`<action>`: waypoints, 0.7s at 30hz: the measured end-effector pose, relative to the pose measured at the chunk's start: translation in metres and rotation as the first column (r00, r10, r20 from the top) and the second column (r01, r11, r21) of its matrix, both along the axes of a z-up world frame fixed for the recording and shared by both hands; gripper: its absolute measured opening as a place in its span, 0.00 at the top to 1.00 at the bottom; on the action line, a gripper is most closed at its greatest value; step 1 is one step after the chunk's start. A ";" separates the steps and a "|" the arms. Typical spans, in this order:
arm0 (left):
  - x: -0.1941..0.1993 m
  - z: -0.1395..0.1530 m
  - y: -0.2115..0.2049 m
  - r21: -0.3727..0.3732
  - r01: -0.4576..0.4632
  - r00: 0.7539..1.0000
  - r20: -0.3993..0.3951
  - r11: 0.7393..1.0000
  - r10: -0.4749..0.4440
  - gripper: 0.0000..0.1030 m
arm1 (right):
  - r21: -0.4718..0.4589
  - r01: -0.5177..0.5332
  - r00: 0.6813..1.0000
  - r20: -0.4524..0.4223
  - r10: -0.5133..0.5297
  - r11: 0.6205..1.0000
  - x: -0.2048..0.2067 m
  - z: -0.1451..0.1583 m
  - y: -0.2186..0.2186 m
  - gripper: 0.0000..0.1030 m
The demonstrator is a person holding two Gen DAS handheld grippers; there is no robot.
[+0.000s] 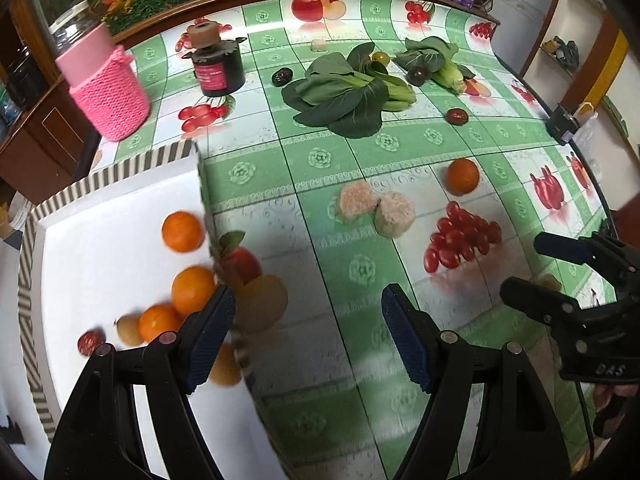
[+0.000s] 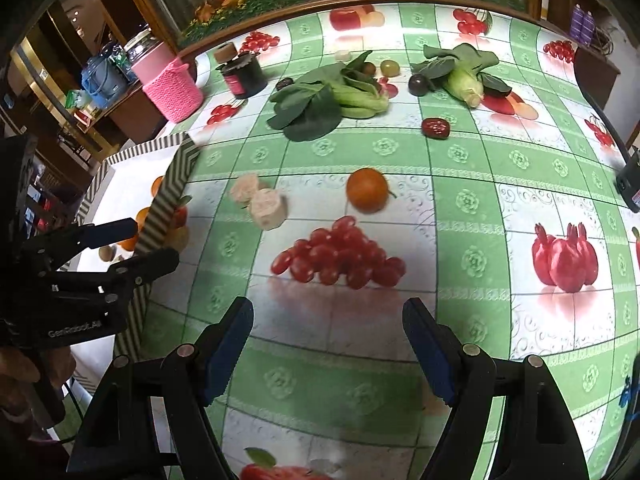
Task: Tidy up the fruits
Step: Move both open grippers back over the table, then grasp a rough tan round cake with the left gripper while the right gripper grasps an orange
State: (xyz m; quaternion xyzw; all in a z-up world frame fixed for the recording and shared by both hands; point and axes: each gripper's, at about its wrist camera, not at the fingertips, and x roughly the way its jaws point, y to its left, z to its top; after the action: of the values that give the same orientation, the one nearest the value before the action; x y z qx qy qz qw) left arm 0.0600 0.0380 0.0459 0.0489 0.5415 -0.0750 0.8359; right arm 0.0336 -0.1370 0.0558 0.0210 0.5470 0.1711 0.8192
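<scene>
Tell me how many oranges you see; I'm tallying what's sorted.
4: three in the white tray, at and; one on the tablecloth. Others may be hidden.

Bright, even light gives white glare on the glossy tablecloth (image 1: 360,152). Fisheye bending curves the edges, corners go dark, and the tray (image 1: 100,208) is motion-blurred.

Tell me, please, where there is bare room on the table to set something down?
Free: the near tablecloth under the right gripper, and the stretch between the orange and the bok choy. Crowded: the far side around the corn, and the tray's near corner with oranges.
</scene>
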 end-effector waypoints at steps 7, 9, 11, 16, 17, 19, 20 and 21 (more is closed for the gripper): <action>0.030 -0.014 -0.018 0.066 0.074 0.997 -0.018 0.995 -0.073 0.27 | 0.024 0.004 1.000 0.004 -0.005 1.000 0.010 -0.001 -0.009 0.23; 0.038 -0.019 -0.023 0.085 0.091 0.996 -0.024 0.992 -0.089 0.27 | 0.030 0.005 1.000 0.006 -0.005 1.000 0.014 -0.002 -0.011 0.23; 0.046 -0.024 -0.026 0.085 0.103 0.994 -0.035 0.991 -0.101 0.27 | 0.032 0.003 1.000 0.005 -0.003 0.999 0.018 -0.003 -0.011 0.23; 0.062 -0.028 -0.031 0.081 0.124 0.992 -0.037 0.989 -0.121 0.27 | 0.029 0.001 1.000 0.007 -0.001 1.000 0.032 -0.008 -0.010 0.23; 0.064 -0.028 -0.031 0.077 0.125 0.992 -0.039 0.989 -0.123 0.27 | 0.025 0.003 1.000 0.012 -0.003 1.000 0.036 -0.008 -0.011 0.23; 0.069 -0.029 -0.032 0.073 0.133 0.991 -0.044 0.988 -0.130 0.27 | 0.021 0.006 1.000 0.021 -0.006 1.000 0.043 -0.009 -0.011 0.23; 0.070 -0.029 -0.032 0.073 0.139 0.990 -0.044 0.988 -0.136 0.27 | 0.020 0.006 1.000 0.022 -0.006 1.000 0.046 -0.009 -0.011 0.23; 0.071 -0.029 -0.033 0.073 0.144 0.989 -0.045 0.987 -0.141 0.27 | 0.017 0.004 1.000 0.025 -0.005 1.000 0.050 -0.010 -0.010 0.23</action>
State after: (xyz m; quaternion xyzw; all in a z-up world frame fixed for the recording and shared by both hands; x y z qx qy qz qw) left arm 0.1311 0.0045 0.0167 0.1178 0.5554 -0.1151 0.8151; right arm 0.0840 -0.1469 0.0454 0.0271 0.5353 0.1741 0.8261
